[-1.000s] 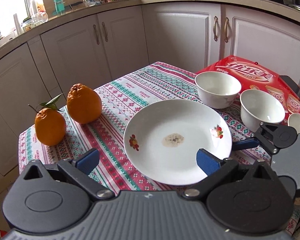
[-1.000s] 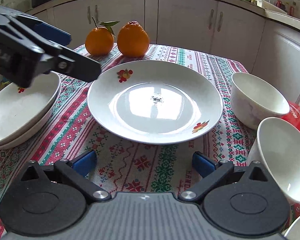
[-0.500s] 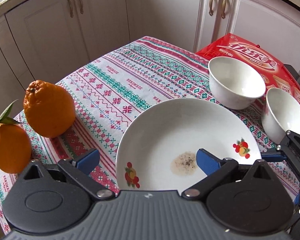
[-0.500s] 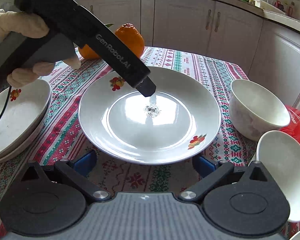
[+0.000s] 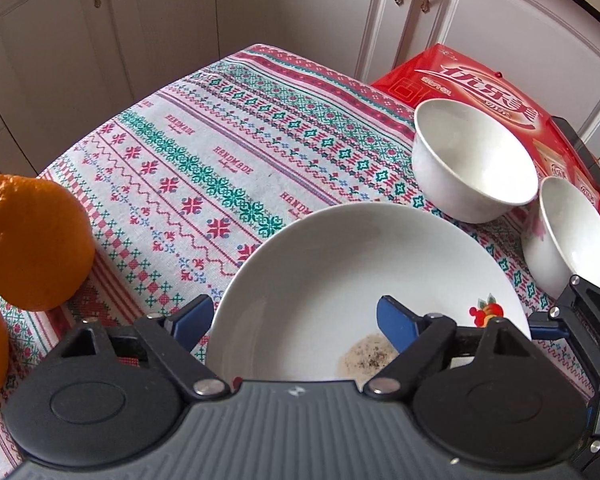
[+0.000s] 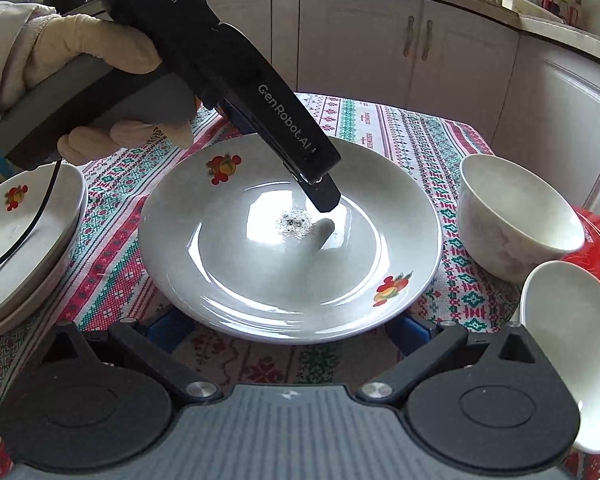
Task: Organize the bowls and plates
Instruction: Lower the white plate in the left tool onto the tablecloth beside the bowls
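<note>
Jaws spread over patterned tablecloth (image 5: pixel 228 152); cream cabinets (image 6: pixel 364 40) behind.

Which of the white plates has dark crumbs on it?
The single middle plate, under the left gripper; the stacked plates beside it look clean.

A large white plate (image 6: pixel 288 280) with a deep well lies flat and upright near the middle of the tabletop. Two small fruit motifs sit on opposite sides of its rim, and a patch of dark specks marks the centre of its well. Toward the left edge of the tabletop, two more white plates (image 6: pixel 24 248) with the same fruit motif are stacked one inside the other. Near the right edge, a plain white bowl (image 6: pixel 516 224) stands upright, and just beside it a second white bowl (image 6: pixel 572 320) rests tilted.
</note>
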Demonstrator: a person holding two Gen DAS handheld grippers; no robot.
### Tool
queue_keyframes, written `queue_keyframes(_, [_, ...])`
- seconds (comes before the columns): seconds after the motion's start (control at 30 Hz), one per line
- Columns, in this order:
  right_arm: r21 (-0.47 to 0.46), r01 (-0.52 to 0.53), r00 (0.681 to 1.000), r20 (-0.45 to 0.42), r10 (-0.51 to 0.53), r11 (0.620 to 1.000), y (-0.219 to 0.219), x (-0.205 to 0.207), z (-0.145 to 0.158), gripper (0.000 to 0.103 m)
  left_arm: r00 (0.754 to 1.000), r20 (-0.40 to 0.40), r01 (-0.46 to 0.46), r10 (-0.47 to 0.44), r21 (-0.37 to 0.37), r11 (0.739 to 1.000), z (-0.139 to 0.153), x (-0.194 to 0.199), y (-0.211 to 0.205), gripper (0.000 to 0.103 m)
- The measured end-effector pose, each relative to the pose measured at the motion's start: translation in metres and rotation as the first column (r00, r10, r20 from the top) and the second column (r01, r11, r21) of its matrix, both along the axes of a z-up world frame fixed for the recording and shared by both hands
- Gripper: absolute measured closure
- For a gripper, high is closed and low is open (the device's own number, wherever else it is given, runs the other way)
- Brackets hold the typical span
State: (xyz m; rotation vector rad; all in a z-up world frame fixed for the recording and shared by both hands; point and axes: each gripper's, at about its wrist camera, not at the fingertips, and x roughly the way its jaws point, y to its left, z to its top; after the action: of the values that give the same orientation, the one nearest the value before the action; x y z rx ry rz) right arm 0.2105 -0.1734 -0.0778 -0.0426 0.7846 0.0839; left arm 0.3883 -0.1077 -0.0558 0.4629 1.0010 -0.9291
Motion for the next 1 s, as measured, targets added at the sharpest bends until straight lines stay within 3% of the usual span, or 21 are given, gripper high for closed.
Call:
queue_keyframes(0.43, [0.008, 0.008, 1.000, 0.008, -0.008, 1.000, 0.000, 0.000, 0.000, 0.000, 0.995, -0.070, 0.068, -0.066, 0.016, 0.998, 0.002, 0.008, -0.003, 0.026])
queue_keyframes(1.0, [0.009, -0.031, 0.999, 0.006, 0.031, 0.999, 0.001, -0.003, 0.000, 0.000, 0.992, -0.103, 0.081, -0.079, 0.016, 0.997, 0.003, 0.004, 0.008, 0.026])
